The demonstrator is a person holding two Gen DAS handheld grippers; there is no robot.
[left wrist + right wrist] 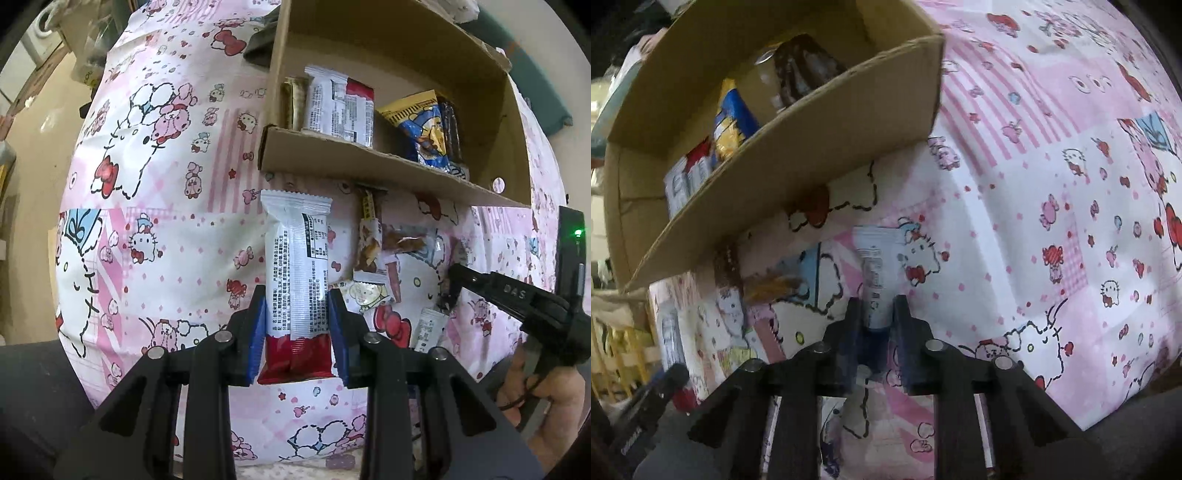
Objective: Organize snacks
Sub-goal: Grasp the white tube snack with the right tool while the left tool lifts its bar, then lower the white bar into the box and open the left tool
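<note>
Bars clamped lengthwise, ready to slot upright.
Left hand-held gripper [297, 334] grips white-red bar [297, 284]; right hand-held gripper [875, 319] grips small white packet [873, 273], both facing cardboard box [369, 162].

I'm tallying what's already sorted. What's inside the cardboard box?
Inside the box: a white-and-red bar, a brown packet beside it, a blue-and-yellow bag and a dark packet. The front wall hides their lower ends and anything lying flat on the bottom.

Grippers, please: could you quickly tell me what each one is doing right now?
Left gripper: shut on the white and red snack bar.
Right gripper: shut on a small white packet.
</note>
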